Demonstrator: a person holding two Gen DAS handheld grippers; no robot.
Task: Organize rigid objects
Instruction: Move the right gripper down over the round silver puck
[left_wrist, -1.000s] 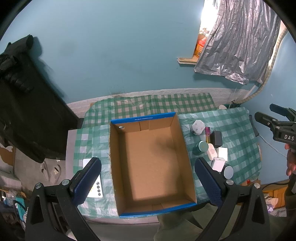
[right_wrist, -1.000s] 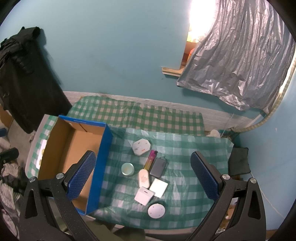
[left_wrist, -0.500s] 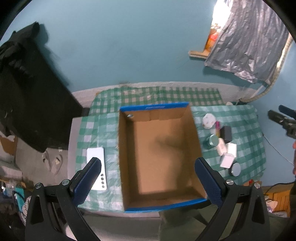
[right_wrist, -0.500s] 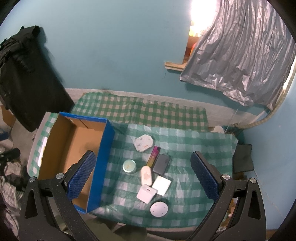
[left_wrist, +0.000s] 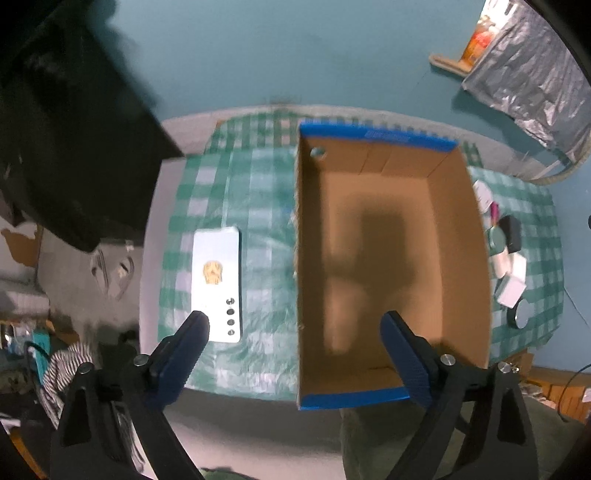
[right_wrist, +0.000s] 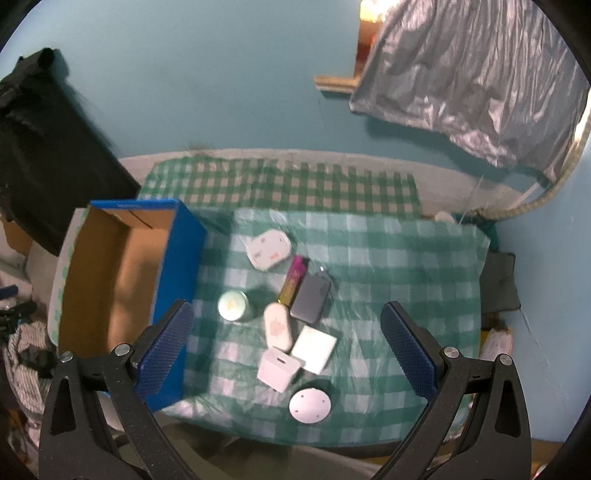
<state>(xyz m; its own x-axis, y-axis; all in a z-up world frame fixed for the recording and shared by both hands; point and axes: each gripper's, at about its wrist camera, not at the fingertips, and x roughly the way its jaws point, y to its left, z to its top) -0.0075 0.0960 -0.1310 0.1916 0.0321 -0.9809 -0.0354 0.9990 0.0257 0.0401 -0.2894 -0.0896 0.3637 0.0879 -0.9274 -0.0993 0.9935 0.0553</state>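
As jaws close, left claw (left_wrist: 295, 343) aimed down

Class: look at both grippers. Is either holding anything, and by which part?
Nothing is held. The left gripper, its fingers closing, and the right gripper both have only air between their fingers.

I count one cardboard box (left_wrist: 388, 258), one white remote (left_wrist: 218, 284) beside it, and eight small items (right_wrist: 291, 314) clustered together on one checked tablecloth (right_wrist: 388, 258).
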